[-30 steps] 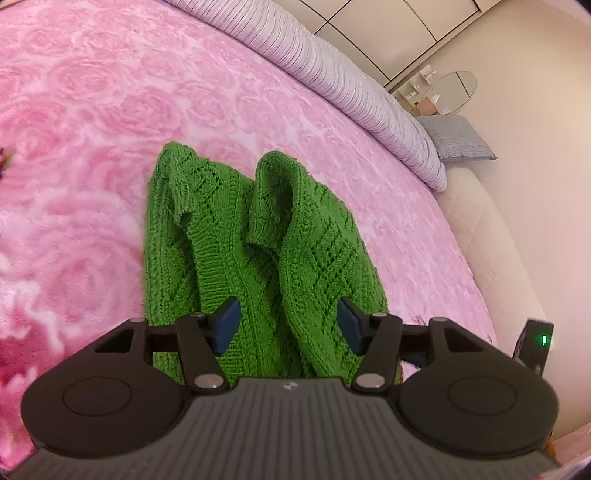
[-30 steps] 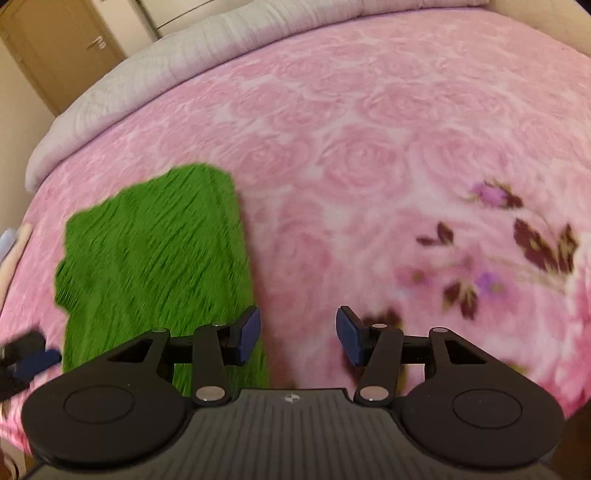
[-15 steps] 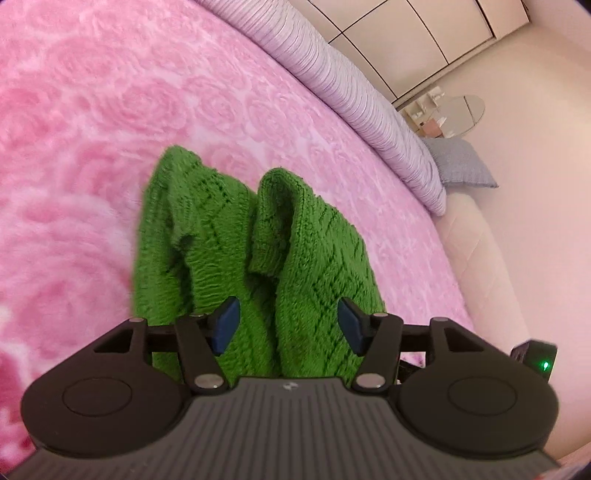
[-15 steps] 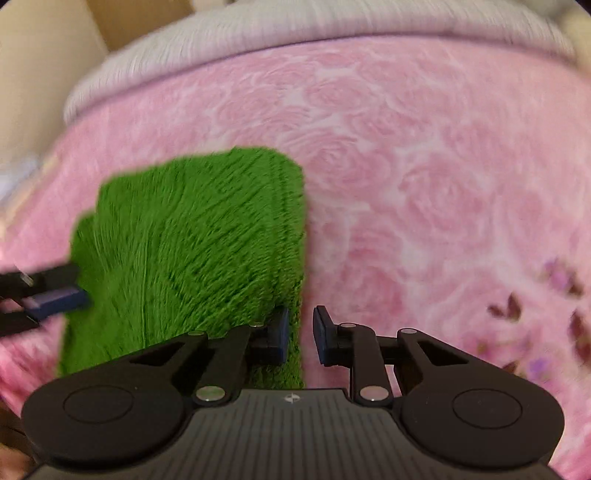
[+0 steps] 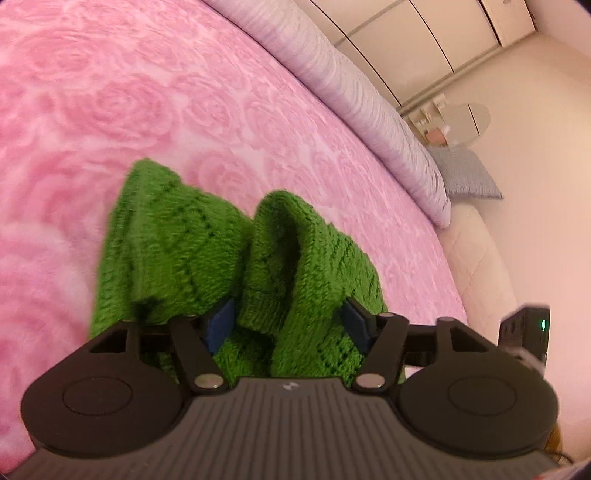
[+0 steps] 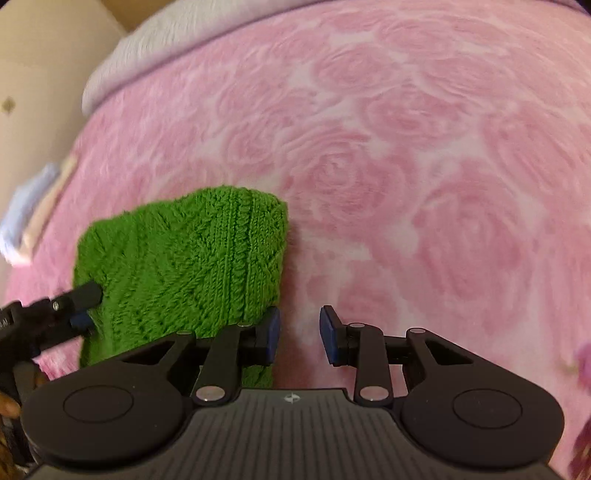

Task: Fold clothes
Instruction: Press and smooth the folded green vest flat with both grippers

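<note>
A green knitted sweater lies folded lengthwise on the pink rose-patterned blanket. My left gripper is open, its blue pads on either side of a bunched fold at the sweater's near end. In the right wrist view the sweater lies at the left. My right gripper is open, with nothing between its pads, just off the sweater's right edge over the blanket. The left gripper shows at the sweater's left edge in that view.
A striped lilac bolster runs along the bed's far edge, with a grey pillow and cream wall cupboards behind. A small black device with a green light sits at the right. Dark floral print marks the blanket at the right.
My left gripper has moved closer onto the sweater's near end. My right gripper swung left to the sweater's right edge, narrowed, then opened a little wider.
</note>
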The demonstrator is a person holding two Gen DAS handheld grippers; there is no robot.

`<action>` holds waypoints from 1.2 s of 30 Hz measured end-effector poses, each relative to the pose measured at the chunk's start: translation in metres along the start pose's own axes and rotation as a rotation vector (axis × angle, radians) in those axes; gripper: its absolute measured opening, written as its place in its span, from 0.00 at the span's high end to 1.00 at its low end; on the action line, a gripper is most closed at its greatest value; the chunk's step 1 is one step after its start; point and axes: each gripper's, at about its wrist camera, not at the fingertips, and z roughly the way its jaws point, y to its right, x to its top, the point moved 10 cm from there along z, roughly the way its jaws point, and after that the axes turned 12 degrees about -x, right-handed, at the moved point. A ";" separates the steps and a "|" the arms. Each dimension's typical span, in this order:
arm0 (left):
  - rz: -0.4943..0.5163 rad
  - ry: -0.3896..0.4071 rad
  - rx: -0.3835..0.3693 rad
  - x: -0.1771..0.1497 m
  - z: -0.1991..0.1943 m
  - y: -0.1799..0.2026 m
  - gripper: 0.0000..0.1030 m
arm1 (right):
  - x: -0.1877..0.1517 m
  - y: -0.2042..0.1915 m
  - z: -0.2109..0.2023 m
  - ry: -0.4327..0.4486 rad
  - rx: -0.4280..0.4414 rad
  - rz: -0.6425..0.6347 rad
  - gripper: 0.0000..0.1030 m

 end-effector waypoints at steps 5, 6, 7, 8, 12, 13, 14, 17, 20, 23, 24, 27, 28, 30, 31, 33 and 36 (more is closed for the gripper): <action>0.055 -0.010 -0.024 0.003 -0.003 0.009 0.88 | 0.004 -0.015 -0.012 0.026 0.003 -0.067 0.70; 0.075 -0.005 -0.024 0.007 -0.009 0.013 0.88 | 0.005 -0.018 -0.015 0.032 0.003 -0.080 0.71; 0.093 -0.002 -0.021 0.011 -0.015 0.017 0.88 | 0.005 -0.021 -0.017 0.039 0.003 -0.093 0.71; 0.107 0.000 -0.016 0.016 -0.021 0.020 0.88 | 0.006 -0.024 -0.020 0.045 0.004 -0.106 0.71; 0.138 0.007 0.023 0.032 -0.045 0.019 0.89 | 0.010 -0.042 -0.030 0.062 0.015 -0.158 0.71; 0.136 0.011 0.040 0.036 -0.050 0.015 0.89 | 0.011 -0.048 -0.032 0.063 0.021 -0.172 0.71; 0.132 0.014 0.062 0.040 -0.054 0.009 0.89 | 0.012 -0.056 -0.032 0.061 0.029 -0.187 0.71; 0.081 -0.002 0.073 0.044 -0.058 -0.013 0.89 | 0.012 -0.074 -0.029 0.058 0.032 -0.235 0.71; 0.029 -0.027 0.056 0.037 -0.054 -0.029 0.88 | 0.010 -0.081 -0.021 0.070 -0.030 -0.285 0.68; 0.024 -0.032 0.062 0.030 -0.049 -0.037 0.87 | 0.009 -0.080 -0.018 0.075 -0.034 -0.276 0.68; 0.015 -0.029 0.061 0.028 -0.048 -0.039 0.87 | 0.008 -0.079 -0.017 0.077 -0.033 -0.271 0.68; 0.006 -0.018 0.060 0.026 -0.049 -0.042 0.86 | 0.008 -0.077 -0.016 0.083 -0.035 -0.259 0.66; 0.012 -0.016 0.064 0.025 -0.052 -0.040 0.85 | 0.009 -0.076 -0.016 0.086 -0.036 -0.257 0.65; 0.023 -0.010 0.071 0.025 -0.058 -0.035 0.85 | 0.009 -0.072 -0.019 0.100 -0.050 -0.241 0.62; 0.026 -0.002 0.075 0.025 -0.063 -0.032 0.85 | 0.009 -0.069 -0.023 0.115 -0.053 -0.226 0.62; 0.041 0.027 0.090 0.023 -0.079 -0.023 0.85 | 0.007 -0.062 -0.035 0.152 -0.046 -0.185 0.61; 0.051 0.046 0.067 0.012 -0.100 -0.005 0.84 | -0.007 -0.054 -0.060 0.209 0.009 -0.108 0.60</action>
